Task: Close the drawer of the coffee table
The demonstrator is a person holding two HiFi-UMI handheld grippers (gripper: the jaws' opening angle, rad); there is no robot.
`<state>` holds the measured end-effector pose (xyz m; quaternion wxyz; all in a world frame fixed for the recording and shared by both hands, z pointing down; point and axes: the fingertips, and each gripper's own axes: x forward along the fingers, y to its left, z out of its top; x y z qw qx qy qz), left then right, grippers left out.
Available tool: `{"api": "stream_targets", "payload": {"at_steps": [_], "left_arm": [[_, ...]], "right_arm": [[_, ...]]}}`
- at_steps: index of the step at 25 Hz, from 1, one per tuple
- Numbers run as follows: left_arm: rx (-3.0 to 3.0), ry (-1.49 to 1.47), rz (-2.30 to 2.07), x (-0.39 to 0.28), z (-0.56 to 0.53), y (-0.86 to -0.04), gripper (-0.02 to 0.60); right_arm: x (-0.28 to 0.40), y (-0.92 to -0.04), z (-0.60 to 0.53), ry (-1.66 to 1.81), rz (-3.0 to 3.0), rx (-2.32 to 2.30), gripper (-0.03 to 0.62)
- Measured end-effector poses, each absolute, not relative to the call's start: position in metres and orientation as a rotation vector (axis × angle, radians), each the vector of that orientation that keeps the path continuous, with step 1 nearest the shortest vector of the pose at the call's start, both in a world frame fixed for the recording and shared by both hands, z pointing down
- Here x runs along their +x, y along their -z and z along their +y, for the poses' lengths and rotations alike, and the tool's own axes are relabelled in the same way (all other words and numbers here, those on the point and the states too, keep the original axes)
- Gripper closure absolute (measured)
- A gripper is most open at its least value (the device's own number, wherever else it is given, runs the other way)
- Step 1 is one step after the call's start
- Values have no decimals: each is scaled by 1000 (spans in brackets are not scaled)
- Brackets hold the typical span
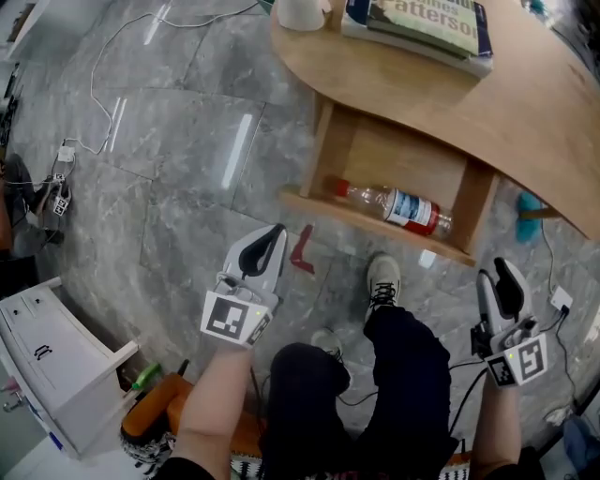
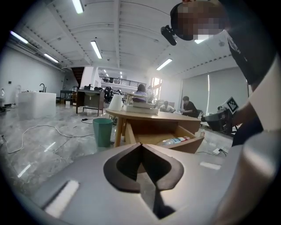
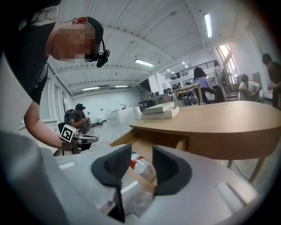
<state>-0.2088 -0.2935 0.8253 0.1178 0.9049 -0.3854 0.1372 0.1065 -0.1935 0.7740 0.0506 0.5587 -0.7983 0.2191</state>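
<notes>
The coffee table (image 1: pixel 422 94) has a light wooden top, and its drawer (image 1: pixel 370 223) stands pulled out below it toward me. A clear plastic bottle (image 1: pixel 398 208) with a red cap lies inside the drawer. My left gripper (image 1: pixel 272 236) hovers low over the floor to the left of the drawer front, its jaws shut with nothing in them. My right gripper (image 1: pixel 499 277) is off the drawer's right corner, jaws open and empty. In the left gripper view the gripper (image 2: pixel 141 147) faces the drawer (image 2: pixel 189 143) and bottle (image 2: pixel 175 141). The right gripper (image 3: pixel 141 154) shows the bottle (image 3: pixel 139 163) beyond its gap.
Stacked books (image 1: pixel 422 28) and a white object (image 1: pixel 302 11) sit on the table top. A red piece (image 1: pixel 302 251) lies on the floor by the drawer. A shoe (image 1: pixel 382 281) is in front of it. A white cabinet (image 1: pixel 52 366) is at lower left; a teal bin (image 2: pixel 102 131) stands beside the table.
</notes>
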Motion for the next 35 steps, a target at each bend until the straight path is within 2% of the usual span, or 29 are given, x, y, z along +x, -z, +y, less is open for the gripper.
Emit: {"api": "stream_targets", "payload": {"at_steps": [10, 11, 12, 15, 18, 22, 35], "left_arm": [[2695, -341, -1237, -237, -313, -901, 574], [2716, -337, -1226, -237, -317, -906, 514], [2736, -331, -1218, -238, -321, -909, 418], [2806, -300, -1198, -236, -333, -912, 401], [2855, -275, -1128, -228, -340, -911, 304], [2901, -325, -1043, -217, -342, -913, 291], [2856, -258, -980, -209, -343, -935, 282]], "right_arm": [[141, -855, -167, -518, -2319, 1782, 430], [143, -860, -164, -514, -2322, 1794, 428], [144, -862, -164, -514, -2333, 1821, 422], [151, -865, -161, -443, -2334, 1860, 388], [153, -874, -148, -320, -2312, 1803, 388], [142, -876, -158, -423, -2365, 1927, 388], [118, -931, -176, -421, -2353, 1749, 388]]}}
